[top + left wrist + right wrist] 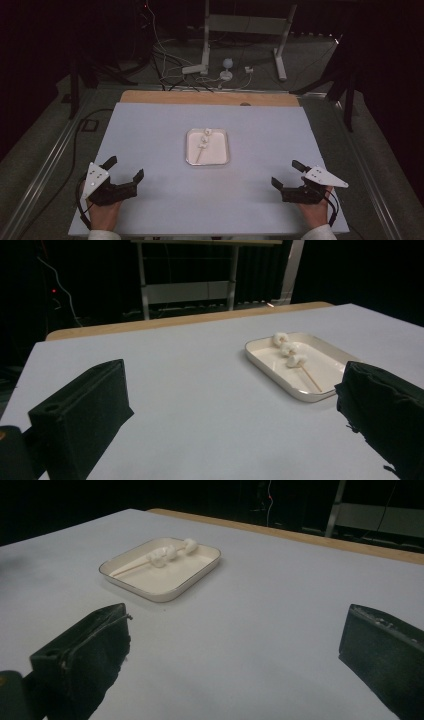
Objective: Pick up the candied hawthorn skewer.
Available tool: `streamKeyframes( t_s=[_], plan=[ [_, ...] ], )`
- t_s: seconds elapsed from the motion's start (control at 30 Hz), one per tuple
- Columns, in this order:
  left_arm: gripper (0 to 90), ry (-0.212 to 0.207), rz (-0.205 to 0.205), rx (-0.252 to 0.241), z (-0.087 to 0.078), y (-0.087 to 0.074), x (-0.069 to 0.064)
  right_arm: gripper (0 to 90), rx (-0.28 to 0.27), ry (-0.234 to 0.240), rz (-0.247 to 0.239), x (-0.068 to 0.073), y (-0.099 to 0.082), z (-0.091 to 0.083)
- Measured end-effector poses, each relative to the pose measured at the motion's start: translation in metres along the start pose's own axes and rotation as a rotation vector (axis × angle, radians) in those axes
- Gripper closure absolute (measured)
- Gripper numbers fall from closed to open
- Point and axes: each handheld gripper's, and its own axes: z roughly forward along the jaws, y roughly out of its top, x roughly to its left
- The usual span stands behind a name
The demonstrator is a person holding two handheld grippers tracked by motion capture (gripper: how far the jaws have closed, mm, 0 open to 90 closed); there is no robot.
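A shallow white tray [224, 149] [263, 363] [195, 575] lies in the middle of the pale table. In it rests a wooden skewer [203, 144] [310, 378] [131, 567] with three white marshmallow-like pieces [289, 349] [170, 553] threaded near its far end. My left gripper [125, 167] [235, 412] rests near the table's front left, open, with nothing between its jaws. At the front right my right gripper [288, 172] [235, 642] is open too, with bare table between its jaws. Both point toward the tray and stand well short of it.
The pale table top [150, 130] has a wooden strip [210, 98] along its far edge. Beyond it stand a white frame [245, 30], cables [165, 60] and a small white lamp-like thing [227, 67] on the dark floor.
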Motion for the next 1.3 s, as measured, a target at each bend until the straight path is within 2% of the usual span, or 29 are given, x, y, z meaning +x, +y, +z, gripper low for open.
streamKeyframes(
  t_s=[0.2, 0.37, 0.73, 0.83, 1.07, 1.3],
  plan=[
    [1.2, 0.015, -0.013, -0.004, -0.002, -0.001, 0.001, 0.0, 0.007, -0.007, -0.005, 0.002, -0.002, 0.001],
    [1.2, 0.021, -0.013, 0.022, -0.004, -0.002, 0.002, 0.0, 0.005, -0.007, -0.006, 0.003, -0.002, 0.001],
    [1.2, 0.008, -0.038, -0.014, -0.007, 0.008, 0.003, 0.0, 0.000, -0.020, -0.015, 0.004, -0.002, 0.002],
    [1.2, 0.009, -0.028, -0.020, -0.006, 0.012, 0.002, 0.0, -0.002, -0.027, -0.017, 0.005, -0.002, 0.002],
    [1.2, -0.012, -0.038, -0.001, 0.001, 0.024, 0.000, 0.0, -0.004, -0.036, -0.019, 0.004, -0.002, 0.001],
    [1.3, -0.025, -0.048, -0.008, 0.011, 0.031, -0.004, 0.0, -0.003, -0.042, -0.020, 0.004, -0.003, 0.001]
  ],
)
